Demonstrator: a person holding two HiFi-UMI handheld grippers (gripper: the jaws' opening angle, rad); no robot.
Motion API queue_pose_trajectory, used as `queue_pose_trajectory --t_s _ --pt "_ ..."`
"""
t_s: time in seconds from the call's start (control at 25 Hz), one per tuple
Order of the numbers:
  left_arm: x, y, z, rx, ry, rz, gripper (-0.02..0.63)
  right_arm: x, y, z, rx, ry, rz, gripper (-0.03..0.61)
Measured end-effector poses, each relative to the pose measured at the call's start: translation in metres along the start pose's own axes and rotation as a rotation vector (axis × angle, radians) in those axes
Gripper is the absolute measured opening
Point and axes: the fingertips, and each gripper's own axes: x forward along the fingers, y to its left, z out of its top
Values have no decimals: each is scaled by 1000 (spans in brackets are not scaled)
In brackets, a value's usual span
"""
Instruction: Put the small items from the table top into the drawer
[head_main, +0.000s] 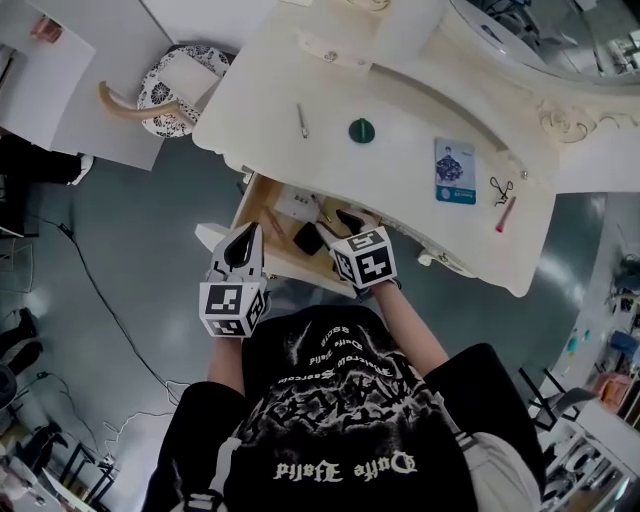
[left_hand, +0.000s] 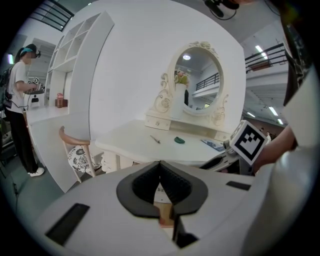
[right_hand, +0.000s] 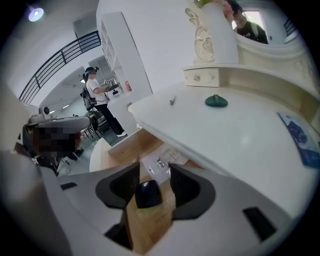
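**Staged bedroom corner inside a large recording hall or lab.** A white carved dressing table (head_main: 420, 170) is standing at 1 o'clock in the head view. An oval mirror (left_hand: 196, 82) is rising behind it, and a chair with a patterned cushion (head_main: 175, 95) is sitting at 10 o'clock. White partition shelving (left_hand: 75, 45) is bounding the set at 10 o'clock in the left gripper view. Loose cables (head_main: 105, 300) are trailing across the bare grey floor (head_main: 170, 260) at 8 o'clock in the head view. An upper-level railing (right_hand: 60, 60) and strip ceiling lights (left_hand: 260, 50) are showing beyond. A second person in headgear (left_hand: 20, 100) is working at a counter at 9 o'clock in the left gripper view.
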Motion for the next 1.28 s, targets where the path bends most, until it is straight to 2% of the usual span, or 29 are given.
queue_pose_trajectory --t_s 0.24,0.4,0.68,0.92,1.08,1.28 --pt "7 -16 5 26 -9 -54 15 -24 1 9 5 -76 -34 193" --pt "9 -24 7 49 -9 -89 15 -37 8 4 -27 -94 -48 193" --pt "13 -40 12 79 -16 -144 15 -63 2 2 13 -171 -105 179" --pt "14 -53 17 98 -34 -178 15 -80 0 1 -42 -190 -142 162" --pt "16 -59 20 107 -32 -209 15 -96 -8 3 -16 -236 -190 136" --pt "21 -74 20 134 -29 -242 15 -111 -18 -2 -35 -253 -247 72"
